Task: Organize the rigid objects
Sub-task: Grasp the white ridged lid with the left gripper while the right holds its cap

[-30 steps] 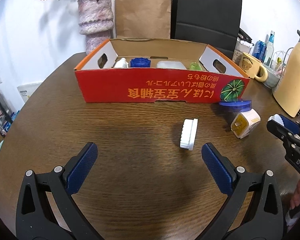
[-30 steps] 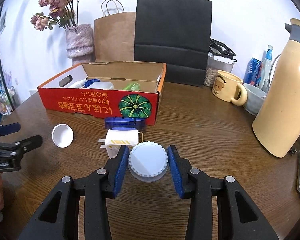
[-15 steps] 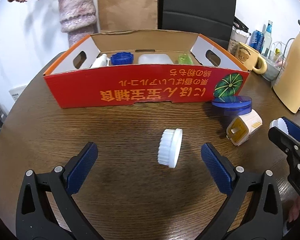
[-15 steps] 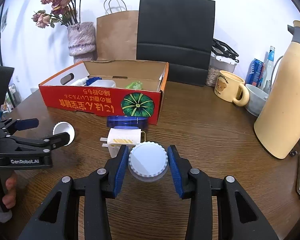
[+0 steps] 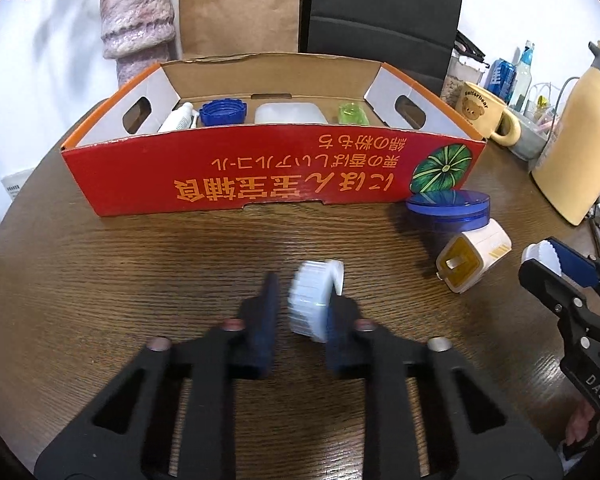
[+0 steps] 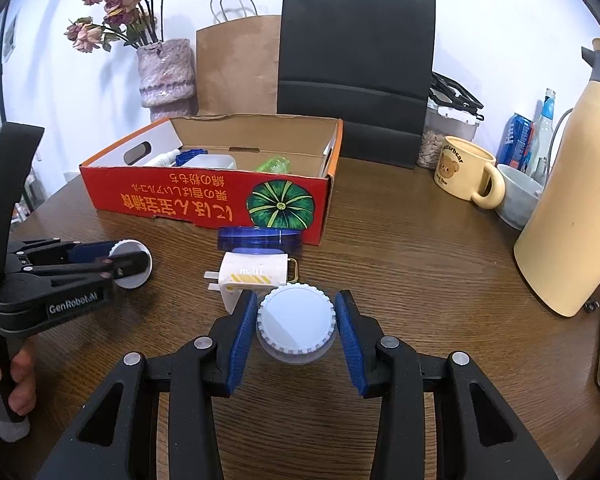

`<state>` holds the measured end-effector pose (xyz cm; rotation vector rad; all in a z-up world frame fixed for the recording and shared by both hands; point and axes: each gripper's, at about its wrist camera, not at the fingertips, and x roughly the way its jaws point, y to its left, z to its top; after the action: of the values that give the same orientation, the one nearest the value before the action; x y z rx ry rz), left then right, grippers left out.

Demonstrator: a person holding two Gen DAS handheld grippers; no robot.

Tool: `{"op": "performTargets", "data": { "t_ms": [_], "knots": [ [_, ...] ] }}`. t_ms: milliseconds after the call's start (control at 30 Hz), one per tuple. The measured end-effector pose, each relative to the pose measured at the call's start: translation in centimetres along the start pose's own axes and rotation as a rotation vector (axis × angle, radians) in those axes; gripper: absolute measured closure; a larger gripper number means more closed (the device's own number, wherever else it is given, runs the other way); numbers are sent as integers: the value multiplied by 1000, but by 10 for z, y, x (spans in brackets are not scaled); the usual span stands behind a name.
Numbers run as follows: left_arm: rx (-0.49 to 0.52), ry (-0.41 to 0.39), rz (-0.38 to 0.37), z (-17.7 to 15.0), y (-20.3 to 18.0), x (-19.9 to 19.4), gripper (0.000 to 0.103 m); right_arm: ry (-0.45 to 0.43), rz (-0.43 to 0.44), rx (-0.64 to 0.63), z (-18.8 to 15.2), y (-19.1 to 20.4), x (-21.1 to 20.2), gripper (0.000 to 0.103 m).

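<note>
My left gripper (image 5: 300, 312) has its fingers closing around a white ribbed lid (image 5: 314, 304) that stands on edge on the wooden table; the frame is blurred, a gap shows on its left side. From the right wrist view the same gripper (image 6: 132, 258) sits around that lid (image 6: 134, 266). My right gripper (image 6: 296, 324) is shut on a white round ribbed cap (image 6: 296, 320). The red cardboard box (image 5: 260, 184) stands behind, holding a blue cap (image 5: 223, 112), a white container (image 5: 290, 114), a green piece (image 5: 352, 114) and a white tube (image 5: 178, 118).
A blue round lidded case (image 5: 448, 206) and a white plug adapter (image 5: 474, 256) lie right of the box. A yellow bear mug (image 6: 466, 172), a grey bowl (image 6: 518, 196) and a cream thermos (image 6: 580, 208) stand at the right. A vase (image 6: 166, 76) and paper bags (image 6: 356, 64) stand behind.
My left gripper has moved forward to the white lid and its fingers have closed in around it. My right gripper keeps holding its cap, nearly still.
</note>
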<state>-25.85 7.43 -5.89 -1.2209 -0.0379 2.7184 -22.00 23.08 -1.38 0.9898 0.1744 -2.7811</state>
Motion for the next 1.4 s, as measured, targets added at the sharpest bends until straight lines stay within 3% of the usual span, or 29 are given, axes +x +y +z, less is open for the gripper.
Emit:
{"op": "performTargets", "data": {
  "t_ms": [567,1400],
  "knots": [
    [7,-57,-7,0,-1,-16,93,-26,-24,12,1,4,-6,58],
    [-36,-202,-3,21,17,-64,93,-114,18,27,23,41,-18,58]
  ]
}}
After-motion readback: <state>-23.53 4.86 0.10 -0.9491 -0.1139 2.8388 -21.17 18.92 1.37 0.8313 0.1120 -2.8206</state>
